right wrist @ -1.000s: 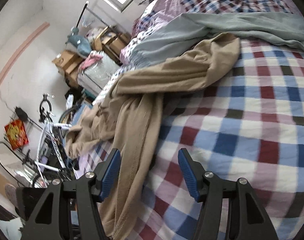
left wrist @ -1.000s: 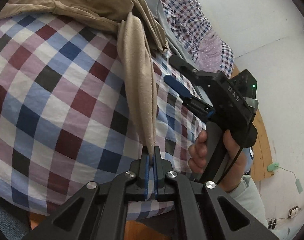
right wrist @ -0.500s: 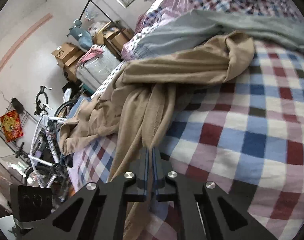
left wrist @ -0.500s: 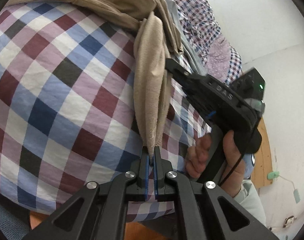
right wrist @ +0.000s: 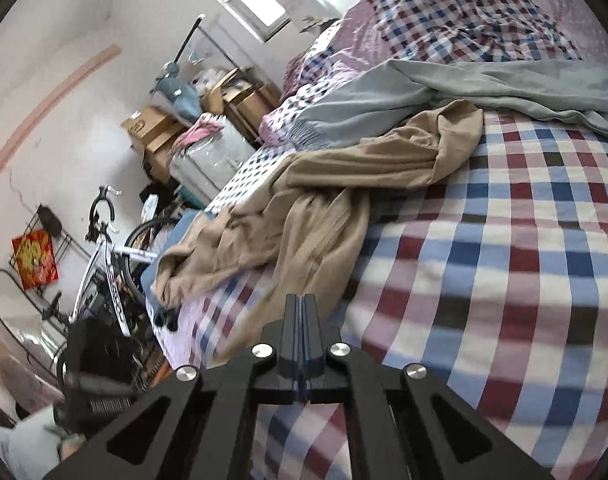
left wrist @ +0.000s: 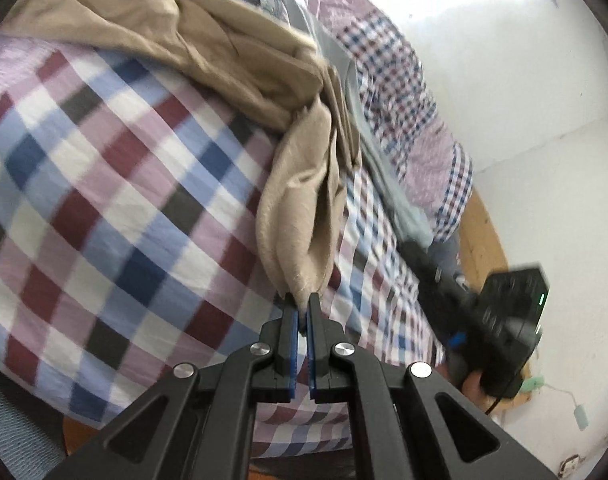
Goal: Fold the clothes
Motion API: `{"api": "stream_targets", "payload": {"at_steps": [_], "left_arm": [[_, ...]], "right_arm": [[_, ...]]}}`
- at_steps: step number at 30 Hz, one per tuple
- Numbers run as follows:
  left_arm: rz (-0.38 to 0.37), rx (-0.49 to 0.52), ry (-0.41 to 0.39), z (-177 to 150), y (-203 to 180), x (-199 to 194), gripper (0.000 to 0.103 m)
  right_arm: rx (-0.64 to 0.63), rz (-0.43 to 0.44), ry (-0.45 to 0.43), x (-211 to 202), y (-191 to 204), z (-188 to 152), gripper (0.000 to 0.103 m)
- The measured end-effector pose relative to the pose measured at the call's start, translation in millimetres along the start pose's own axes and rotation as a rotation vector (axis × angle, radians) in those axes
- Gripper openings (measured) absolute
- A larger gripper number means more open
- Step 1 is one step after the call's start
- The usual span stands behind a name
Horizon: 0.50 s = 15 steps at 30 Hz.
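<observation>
A corner of the tan garment [left wrist: 300,216] is pinched between the closed jaws of the left gripper [left wrist: 302,307] at lower centre. The rest is heaped toward the upper left on the checked bedspread [left wrist: 104,208]. In the right wrist view, the right gripper [right wrist: 302,304] is seen with jaws pressed together; whether cloth is clamped cannot be told.

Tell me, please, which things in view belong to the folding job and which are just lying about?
Part of the job:
tan garment
left gripper, clamped on its edge
right gripper, shut at the garment
checked bed

Lying about:
grey-green garment
bicycle
cardboard boxes
</observation>
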<state>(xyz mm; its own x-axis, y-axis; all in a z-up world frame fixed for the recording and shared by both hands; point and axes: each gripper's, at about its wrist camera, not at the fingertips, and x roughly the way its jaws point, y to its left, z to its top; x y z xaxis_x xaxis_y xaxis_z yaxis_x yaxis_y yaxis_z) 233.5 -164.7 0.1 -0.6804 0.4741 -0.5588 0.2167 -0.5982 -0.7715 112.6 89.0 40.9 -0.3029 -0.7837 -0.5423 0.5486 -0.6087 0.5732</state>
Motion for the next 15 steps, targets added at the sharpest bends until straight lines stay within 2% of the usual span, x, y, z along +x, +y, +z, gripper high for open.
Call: {"api": "stream_targets", "payload": {"at_steps": [3,5,6,7,8,15], "left_arm": [[-0.009,-0.004,-0.022,0.1,4.0,-9.6,0.002],[-0.007,0.004,-0.003,-6.1,3.1,-7.6,0.002],[-0.005,0.009,0.009,-9.6,2.3,-6.1,0.002],[-0.004,0.011,0.013,-10.4,2.3,-5.4,0.002],[-0.003,0.012,0.014,-10.1,2.4,-5.0,0.002],[0.003,0.003,0.024,-6.7,6.7,-2.8,0.002]], "right_arm": [[0.008,-0.049,0.043,7.6,-4.8,-8.8,0.005],[0.038,-0.036,0.036,9.8,-9.0,-6.5,0.015],[0.054,-0.028,0.031,10.8,-11.1,-5.1,0.043],[0.062,-0.023,0.016,10.2,-11.9,-3.2,0.067],[0.070,-0.019,0.000,9.3,-12.5,-1.1,0.072],[0.171,-0.004,-0.050,24.4,-27.6,31.1,0.074]]}}
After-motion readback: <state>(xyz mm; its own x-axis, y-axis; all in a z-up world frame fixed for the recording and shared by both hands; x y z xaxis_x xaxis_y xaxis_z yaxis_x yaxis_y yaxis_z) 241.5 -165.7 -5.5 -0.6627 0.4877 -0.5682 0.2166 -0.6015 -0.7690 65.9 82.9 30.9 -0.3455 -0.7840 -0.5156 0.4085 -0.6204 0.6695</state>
